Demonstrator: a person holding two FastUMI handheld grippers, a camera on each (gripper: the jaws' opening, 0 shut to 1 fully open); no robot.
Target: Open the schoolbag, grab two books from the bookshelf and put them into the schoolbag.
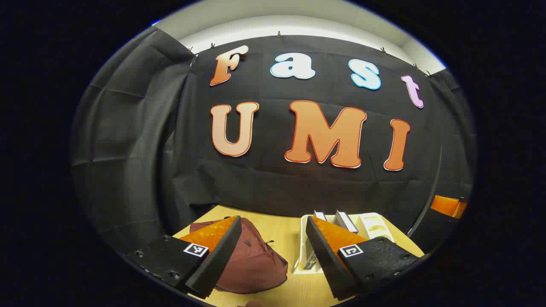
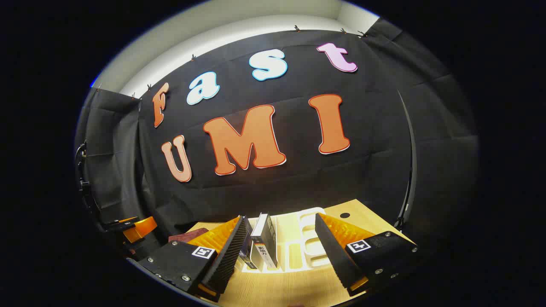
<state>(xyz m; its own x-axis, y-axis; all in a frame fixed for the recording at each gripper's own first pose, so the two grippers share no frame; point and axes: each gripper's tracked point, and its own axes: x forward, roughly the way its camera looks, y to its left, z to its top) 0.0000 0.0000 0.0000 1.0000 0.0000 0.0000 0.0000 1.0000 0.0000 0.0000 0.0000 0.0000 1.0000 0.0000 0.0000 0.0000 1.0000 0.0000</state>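
Both grippers hover spread above the pale wooden surface (image 1: 281, 232).
Left gripper (image 1: 273, 256) gapes over the dark red fabric schoolbag (image 1: 251, 260); right gripper (image 2: 279, 256) gapes before upright books (image 2: 264, 241) in the white slotted bookshelf (image 2: 309, 238), right of the schoolbag.

On the desk (image 1: 281, 232), the schoolbag (image 1: 251, 256) lies left of the bookshelf (image 1: 375, 224), apart from it; books (image 2: 264, 238) stand upright in the bookshelf's left compartments.
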